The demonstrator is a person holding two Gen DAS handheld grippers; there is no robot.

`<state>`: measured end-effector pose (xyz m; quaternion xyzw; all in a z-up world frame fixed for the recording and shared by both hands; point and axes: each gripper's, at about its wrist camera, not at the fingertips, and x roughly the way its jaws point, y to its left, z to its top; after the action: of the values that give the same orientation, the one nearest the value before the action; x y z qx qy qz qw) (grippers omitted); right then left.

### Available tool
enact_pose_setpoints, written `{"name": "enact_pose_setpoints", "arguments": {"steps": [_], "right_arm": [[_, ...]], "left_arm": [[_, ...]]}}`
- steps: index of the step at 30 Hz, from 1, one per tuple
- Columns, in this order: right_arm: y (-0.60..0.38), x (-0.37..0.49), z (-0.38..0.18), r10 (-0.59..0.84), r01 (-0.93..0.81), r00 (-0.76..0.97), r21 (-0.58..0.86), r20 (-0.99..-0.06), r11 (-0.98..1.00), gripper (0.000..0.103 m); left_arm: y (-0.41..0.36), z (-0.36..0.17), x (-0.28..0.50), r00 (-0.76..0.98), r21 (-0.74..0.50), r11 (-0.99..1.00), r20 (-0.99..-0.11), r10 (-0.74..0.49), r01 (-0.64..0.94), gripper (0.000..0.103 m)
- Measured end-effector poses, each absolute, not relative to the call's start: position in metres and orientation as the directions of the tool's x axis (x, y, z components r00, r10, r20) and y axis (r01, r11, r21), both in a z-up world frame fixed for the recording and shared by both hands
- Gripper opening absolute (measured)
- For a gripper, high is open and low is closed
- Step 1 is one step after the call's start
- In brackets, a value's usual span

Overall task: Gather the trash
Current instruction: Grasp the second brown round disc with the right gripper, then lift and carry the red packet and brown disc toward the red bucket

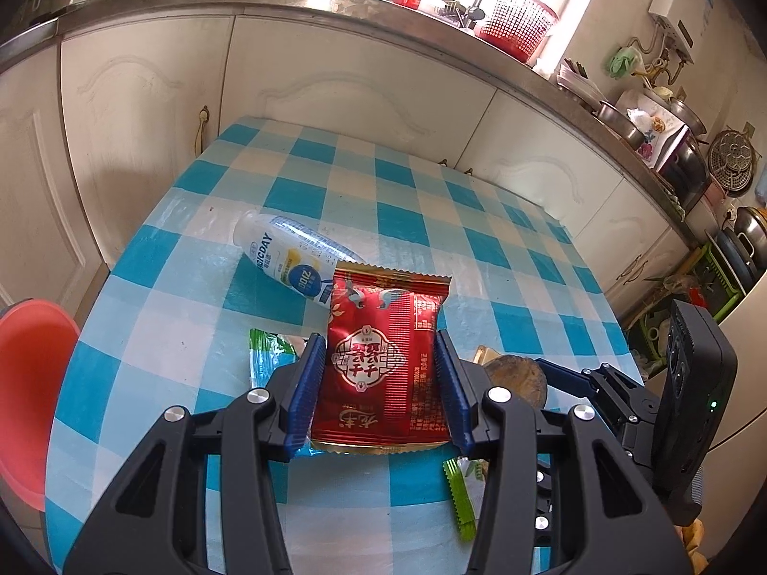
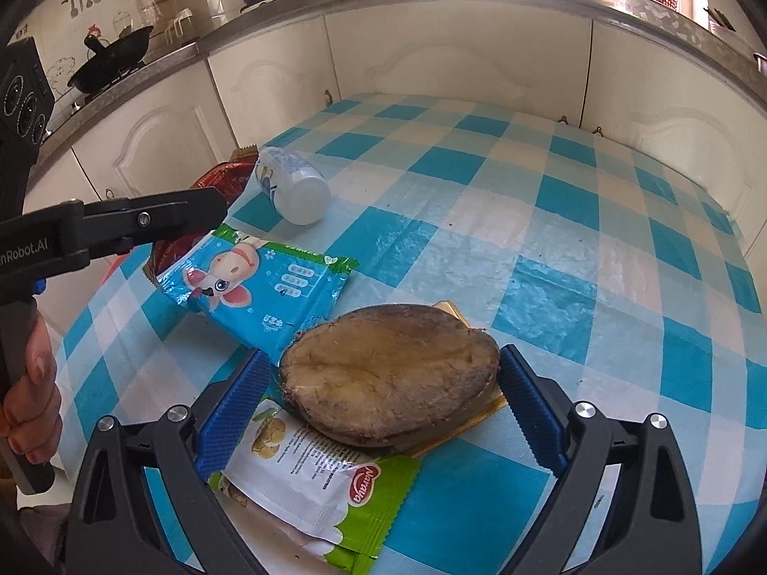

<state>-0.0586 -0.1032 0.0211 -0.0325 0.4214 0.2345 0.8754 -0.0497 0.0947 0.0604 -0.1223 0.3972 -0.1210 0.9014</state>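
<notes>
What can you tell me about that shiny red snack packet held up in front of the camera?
The glossy red foil snack packet has gold crimped ends, a white-and-gold emblem and cranes printed near the top. It looks sealed and slightly puffy, held lengthwise above the checked tablecloth, with the left gripper blue ridged pads pressing its two long sides.

Red snack packet (image 1: 378, 359) upright, off the table. White bottle (image 1: 292, 256) lies on its side. Blue wrapper (image 2: 259, 287), green-white wrapper (image 2: 311, 484), brown halved root (image 2: 388, 373) lie flat.
</notes>
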Motion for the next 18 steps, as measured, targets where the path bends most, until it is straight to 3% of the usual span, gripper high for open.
{"name": "enact_pose_setpoints", "arguments": {"steps": [18], "right_arm": [[-0.0944, -0.0573, 0.0178, 0.319, -0.432, 0.543, 0.068, -0.777, 0.899, 0.096]], "left_arm": [[0.0993, 0.0499, -0.0497, 0.639, -0.334, 0.935, -0.695, -0.330, 0.121, 0.047]]}}
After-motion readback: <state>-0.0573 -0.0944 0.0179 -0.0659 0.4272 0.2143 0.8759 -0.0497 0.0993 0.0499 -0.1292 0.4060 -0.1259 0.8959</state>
